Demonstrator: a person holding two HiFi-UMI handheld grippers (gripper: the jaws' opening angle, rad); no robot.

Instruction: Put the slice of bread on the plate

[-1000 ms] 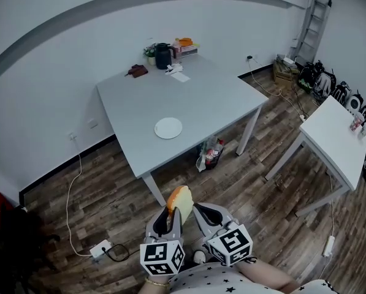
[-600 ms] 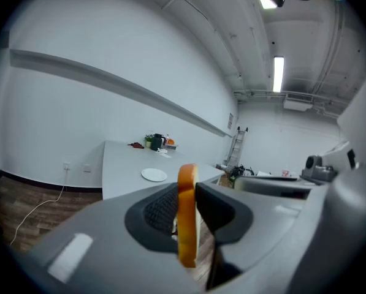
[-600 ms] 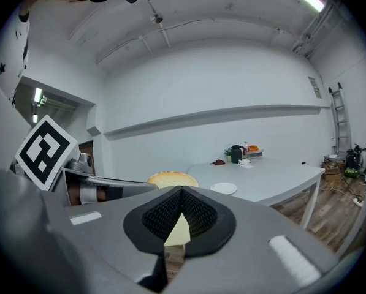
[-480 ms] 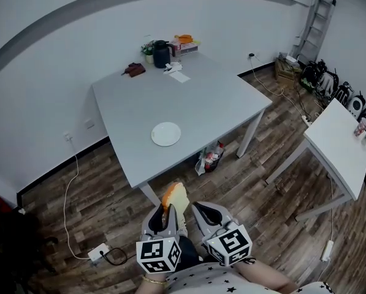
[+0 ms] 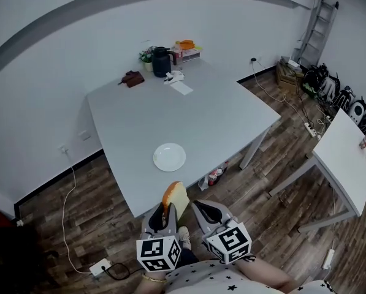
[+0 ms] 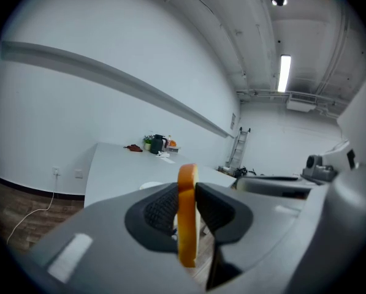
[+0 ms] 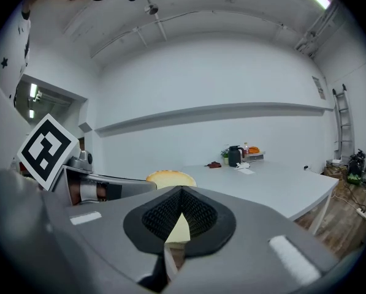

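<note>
Orange-crusted, pale-crumbed slice of bread (image 5: 176,197) upright, pinched edge-on between jaws of left gripper (image 5: 167,210), short of large grey table (image 5: 225,112). Jaws of right gripper (image 5: 200,208) pressed together, seemingly empty; pale wedge low between pads unclear. Round white plate (image 5: 169,157) bare, near table's front edge. Pickup done; carry over plate, lowering, release left.

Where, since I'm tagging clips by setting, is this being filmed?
Probably a sparse office or lab workroom: a plain grey table, a second white table, and a ladder against the bare wall.
</note>
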